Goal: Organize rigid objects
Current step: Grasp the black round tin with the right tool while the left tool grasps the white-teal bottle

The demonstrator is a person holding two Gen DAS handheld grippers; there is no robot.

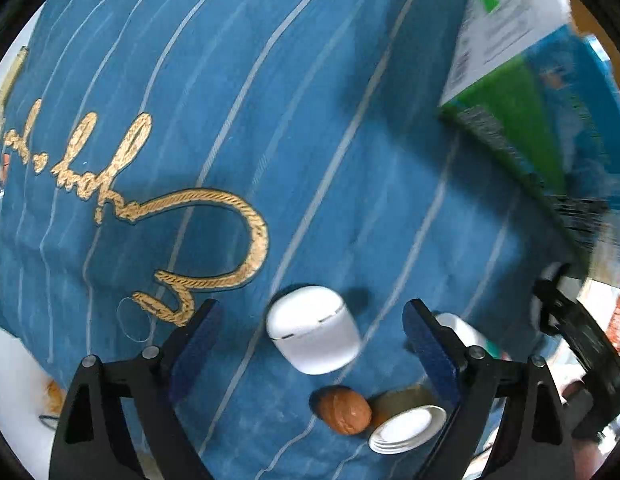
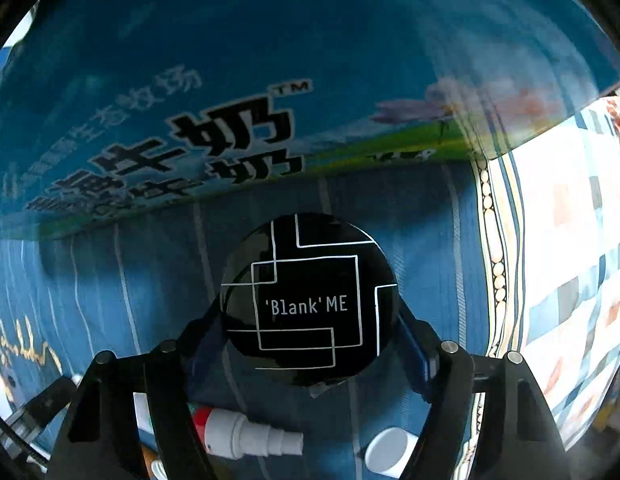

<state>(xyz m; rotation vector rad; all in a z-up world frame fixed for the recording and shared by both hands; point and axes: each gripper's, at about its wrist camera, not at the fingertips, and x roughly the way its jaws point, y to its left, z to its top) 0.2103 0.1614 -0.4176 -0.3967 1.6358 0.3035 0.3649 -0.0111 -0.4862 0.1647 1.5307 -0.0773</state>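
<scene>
In the left wrist view a white earbud case [image 1: 312,330] lies on a blue striped cloth [image 1: 310,140], between the fingers of my left gripper [image 1: 312,322]. The gripper is open, with a gap on each side of the case. In the right wrist view a black round compact [image 2: 310,300] marked 'Blank' ME lies on the same cloth [image 2: 150,280]. My right gripper [image 2: 310,332] has its pads against the compact's two sides. Its dark frame shows at the right edge of the left wrist view.
A walnut [image 1: 344,410] and a white round lid [image 1: 406,428] lie just behind the earbud case. A blue and green milk carton box [image 1: 530,80] [image 2: 230,100] stands close ahead. A white tube with a red band [image 2: 246,436], a white cap [image 2: 386,456] and a patterned quilt [image 2: 570,240] are nearby.
</scene>
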